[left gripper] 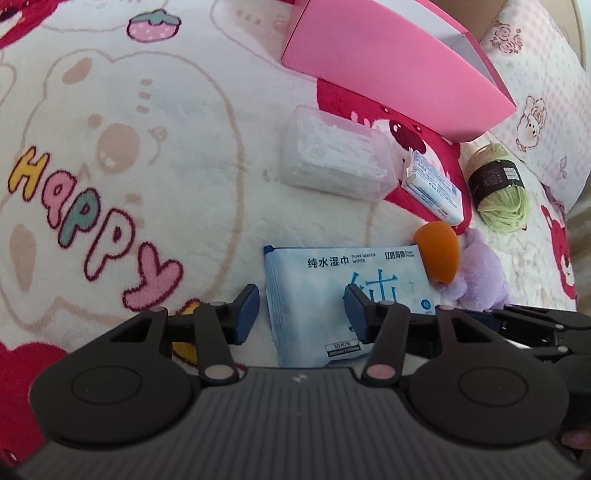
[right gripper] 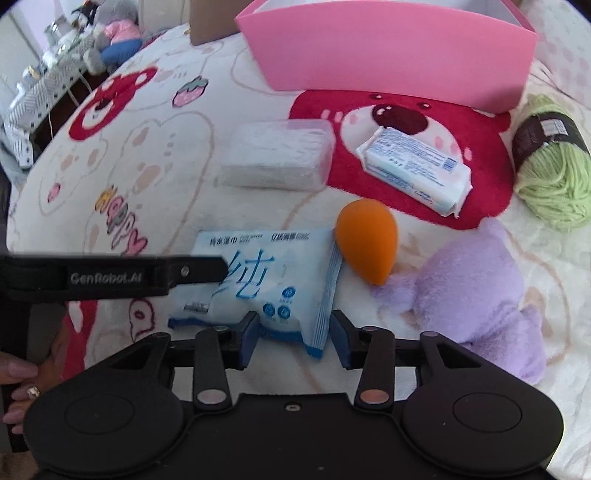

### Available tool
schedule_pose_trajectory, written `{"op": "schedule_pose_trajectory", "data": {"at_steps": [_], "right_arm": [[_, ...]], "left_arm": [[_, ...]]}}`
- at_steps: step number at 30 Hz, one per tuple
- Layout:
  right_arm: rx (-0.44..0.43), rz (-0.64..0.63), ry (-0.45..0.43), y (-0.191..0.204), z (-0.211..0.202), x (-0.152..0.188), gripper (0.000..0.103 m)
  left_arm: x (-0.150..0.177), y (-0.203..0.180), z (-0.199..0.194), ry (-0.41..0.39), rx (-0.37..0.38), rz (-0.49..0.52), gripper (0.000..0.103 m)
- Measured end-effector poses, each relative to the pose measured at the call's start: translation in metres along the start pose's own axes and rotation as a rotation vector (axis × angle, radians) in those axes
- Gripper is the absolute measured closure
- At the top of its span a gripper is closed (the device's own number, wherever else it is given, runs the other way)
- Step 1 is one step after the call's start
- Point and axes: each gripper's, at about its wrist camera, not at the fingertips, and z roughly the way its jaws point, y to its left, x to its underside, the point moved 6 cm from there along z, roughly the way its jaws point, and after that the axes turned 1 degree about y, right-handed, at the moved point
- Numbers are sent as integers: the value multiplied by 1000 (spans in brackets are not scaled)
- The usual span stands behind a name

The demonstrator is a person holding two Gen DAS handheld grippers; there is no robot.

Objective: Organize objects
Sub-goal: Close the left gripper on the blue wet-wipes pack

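Both the left gripper (left gripper: 301,314) and right gripper (right gripper: 293,338), fingers apart, straddle the wet-wipes pack (right gripper: 258,280) lying flat on the blanket (right gripper: 155,206) short of the pink box (right gripper: 388,55); best pinched at a crimped edge.

A home bedroom: cartoon-bear fleece blanket (left gripper: 147,184), plush toys (right gripper: 110,33) beyond.

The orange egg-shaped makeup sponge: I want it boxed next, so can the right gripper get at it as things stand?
Probably yes. The right gripper is open, and the orange egg-shaped makeup sponge lies uncovered just ahead, though touching the blue wet-wipes packet.
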Motion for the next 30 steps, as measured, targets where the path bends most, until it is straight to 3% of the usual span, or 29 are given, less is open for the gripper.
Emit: {"op": "schedule_pose_trajectory", "data": {"at_steps": [3,6,8,14,21,25,30], "right_arm": [[-50,63,19,-4,6,-3,49],[-52,49,2,0,11,-2,53],[-25,-7,-8,7,11,-1,61],[47,-106,0,15,14,3,62],[76,-201,-31,25,8,5,62],[33,-197,-25,31,6,7,58],[65,-213,-45,30,1,9,56]], "left_arm": [[0,1,0,32,15,-8,54],[1,4,-2,41,33,-71,60],[2,6,-2,36,35,-84,63],[5,-4,-4,31,72,-89,65],[6,-13,-12,-9,22,-14,65],[7,-28,-20,-67,-97,98,65],[10,-33,-21,-55,-84,93,65]]}}
